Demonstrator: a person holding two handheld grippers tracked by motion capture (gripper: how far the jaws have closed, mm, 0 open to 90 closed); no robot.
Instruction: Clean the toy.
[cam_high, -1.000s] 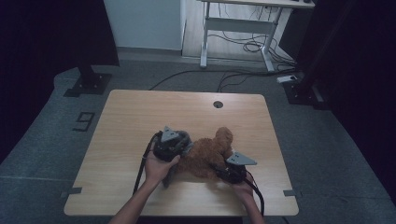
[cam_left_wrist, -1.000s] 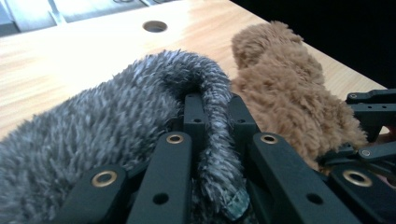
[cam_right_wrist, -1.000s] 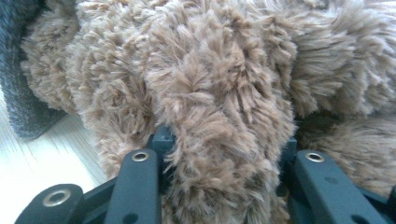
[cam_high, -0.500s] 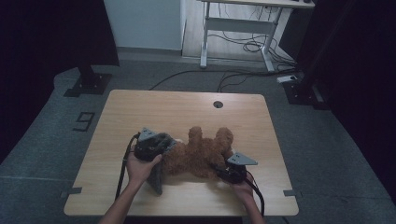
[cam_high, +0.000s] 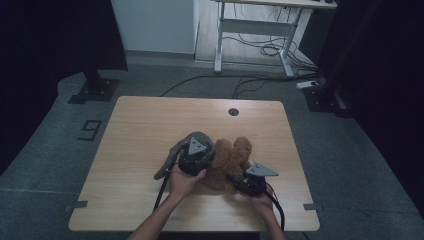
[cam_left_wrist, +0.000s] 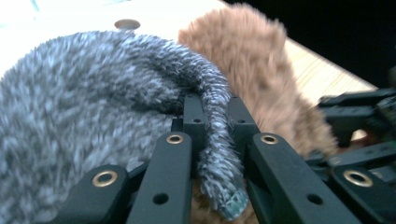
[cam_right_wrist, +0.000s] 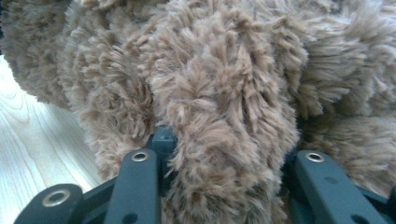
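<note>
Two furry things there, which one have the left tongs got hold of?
The grey knitted-looking piece: a strip of it runs between the left tongs. The brown plush toy is pinched by the right tongs instead.

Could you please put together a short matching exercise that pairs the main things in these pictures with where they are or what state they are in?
Column one:
1. left hand-held gripper
2. right hand-held gripper
3. grey knitted piece
4. round hole

Column two:
A. clamped on a tuft of the brown plush toy
B. in the table top, toward its far edge
C. pinching a narrow grey strip
D. lying against the plush toy, on the person's left

Pairs: 1-C, 2-A, 3-D, 4-B
</note>
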